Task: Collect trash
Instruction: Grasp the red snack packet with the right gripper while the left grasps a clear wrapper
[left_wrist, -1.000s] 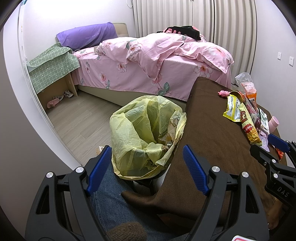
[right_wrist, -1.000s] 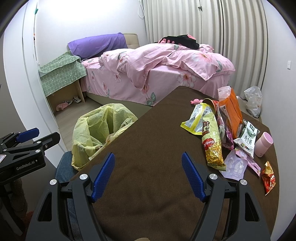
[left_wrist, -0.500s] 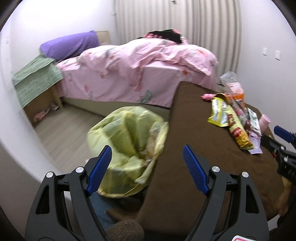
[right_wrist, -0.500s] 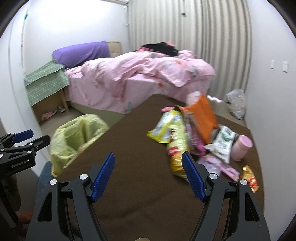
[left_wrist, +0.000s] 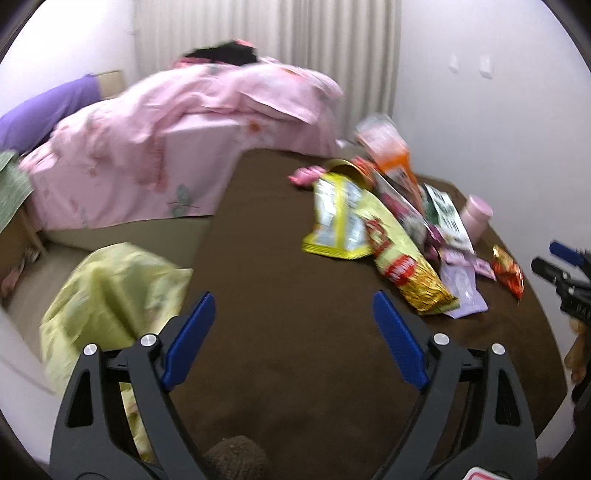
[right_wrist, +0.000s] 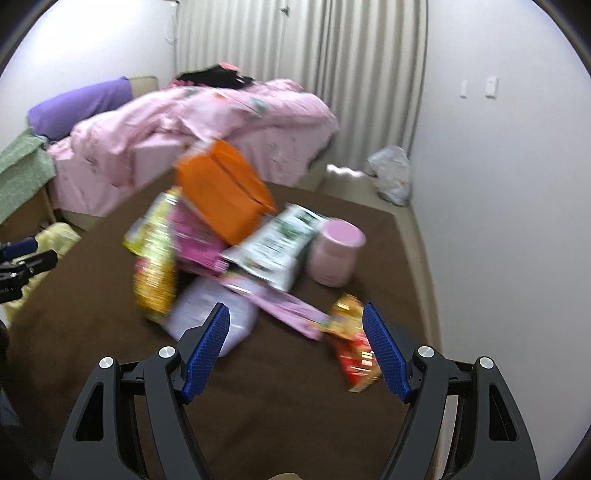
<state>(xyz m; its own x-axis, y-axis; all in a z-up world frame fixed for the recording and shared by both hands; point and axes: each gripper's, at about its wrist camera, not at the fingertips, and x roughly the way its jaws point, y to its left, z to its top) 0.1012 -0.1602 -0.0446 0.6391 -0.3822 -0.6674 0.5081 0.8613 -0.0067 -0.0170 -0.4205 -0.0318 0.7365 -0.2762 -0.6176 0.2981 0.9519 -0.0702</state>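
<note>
A pile of snack wrappers lies on the brown table (left_wrist: 280, 280): a yellow bag (left_wrist: 338, 221), a red-and-gold bag (left_wrist: 410, 273), an orange bag (right_wrist: 225, 195), a white-green packet (right_wrist: 277, 243), a pale purple wrapper (right_wrist: 210, 314) and a small red-gold wrapper (right_wrist: 351, 343). A bin with a yellow-green liner (left_wrist: 110, 288) stands at the table's left edge. My left gripper (left_wrist: 295, 339) is open and empty over the table's near part. My right gripper (right_wrist: 295, 350) is open and empty, just short of the purple and red-gold wrappers.
A pink cup (right_wrist: 336, 254) stands right of the pile. A pink bed (left_wrist: 177, 122) lies beyond the table. A white plastic bag (right_wrist: 391, 177) sits on the floor by the right wall. The table (right_wrist: 92, 332) takes up the foreground.
Both grippers have swung right and forward, away from the bin and toward the wrapper pile. The right gripper is now close to the wrappers. Both stay open.
</note>
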